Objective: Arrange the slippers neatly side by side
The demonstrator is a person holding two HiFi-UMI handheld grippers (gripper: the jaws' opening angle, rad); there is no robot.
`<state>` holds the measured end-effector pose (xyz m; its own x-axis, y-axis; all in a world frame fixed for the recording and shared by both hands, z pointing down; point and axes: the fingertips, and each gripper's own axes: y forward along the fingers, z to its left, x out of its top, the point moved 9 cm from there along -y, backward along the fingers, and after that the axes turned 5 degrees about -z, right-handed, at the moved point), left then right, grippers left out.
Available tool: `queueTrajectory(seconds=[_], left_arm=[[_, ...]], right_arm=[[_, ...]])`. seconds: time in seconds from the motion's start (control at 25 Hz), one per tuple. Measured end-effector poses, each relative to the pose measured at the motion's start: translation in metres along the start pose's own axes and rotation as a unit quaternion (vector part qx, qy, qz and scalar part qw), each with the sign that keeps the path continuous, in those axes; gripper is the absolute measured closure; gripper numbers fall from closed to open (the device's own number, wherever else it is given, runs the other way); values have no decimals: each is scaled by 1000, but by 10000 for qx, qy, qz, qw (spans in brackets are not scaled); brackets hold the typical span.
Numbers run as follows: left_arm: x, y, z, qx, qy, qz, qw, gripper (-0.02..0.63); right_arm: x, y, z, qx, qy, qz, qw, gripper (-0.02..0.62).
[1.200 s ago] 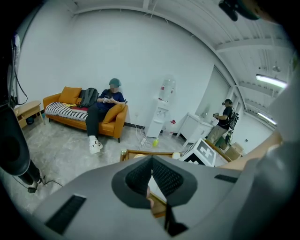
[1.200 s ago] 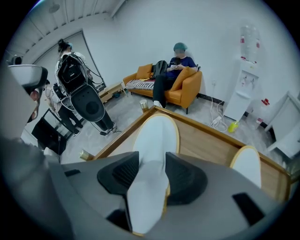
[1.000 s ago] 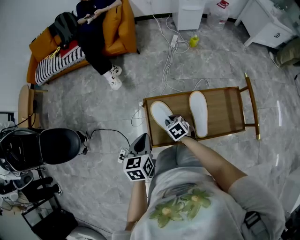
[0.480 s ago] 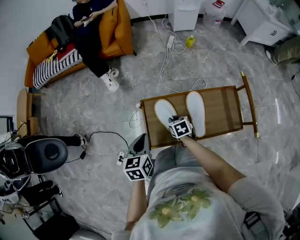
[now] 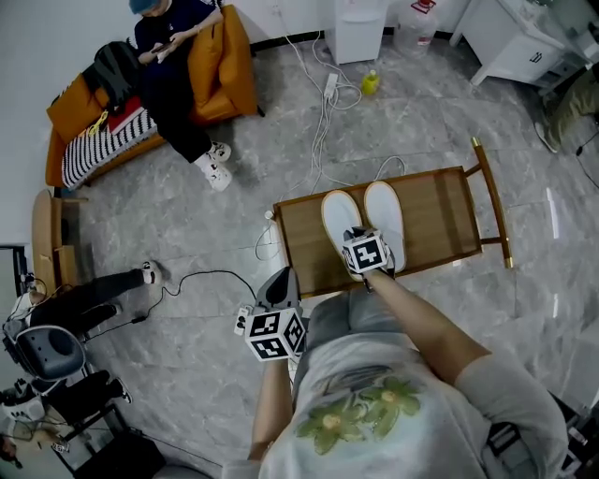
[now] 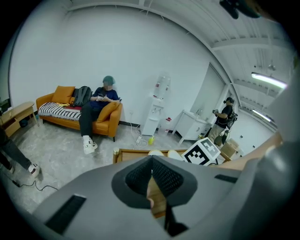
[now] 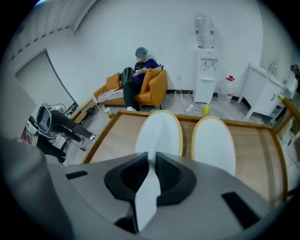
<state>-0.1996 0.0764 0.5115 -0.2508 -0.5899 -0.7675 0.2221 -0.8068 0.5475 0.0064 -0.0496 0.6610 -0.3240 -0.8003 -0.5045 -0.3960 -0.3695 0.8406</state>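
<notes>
No words, brands or numbers can be read anywhere. The left cube, at six o'clock in the head view, and the right cube, near the centre, bear only black-and-white square patterns. A red label on the water jug at twelve o'clock is too small to read.

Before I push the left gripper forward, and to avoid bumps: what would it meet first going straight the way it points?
Most likely the wooden table, near its left end, though depth is hard to judge here.
</notes>
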Motion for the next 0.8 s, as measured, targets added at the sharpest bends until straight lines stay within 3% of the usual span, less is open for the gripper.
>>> queueTrajectory(seconds=[0.64, 0.8], left_arm=[[-6, 2, -7, -122, 110, 72, 9998, 591], [-5, 3, -7, -135, 122, 70, 9998, 591]], right_arm=[[-8, -1, -21, -30, 223, -109, 9997, 534], [-7, -1, -20, 97, 212, -59, 9997, 472]])
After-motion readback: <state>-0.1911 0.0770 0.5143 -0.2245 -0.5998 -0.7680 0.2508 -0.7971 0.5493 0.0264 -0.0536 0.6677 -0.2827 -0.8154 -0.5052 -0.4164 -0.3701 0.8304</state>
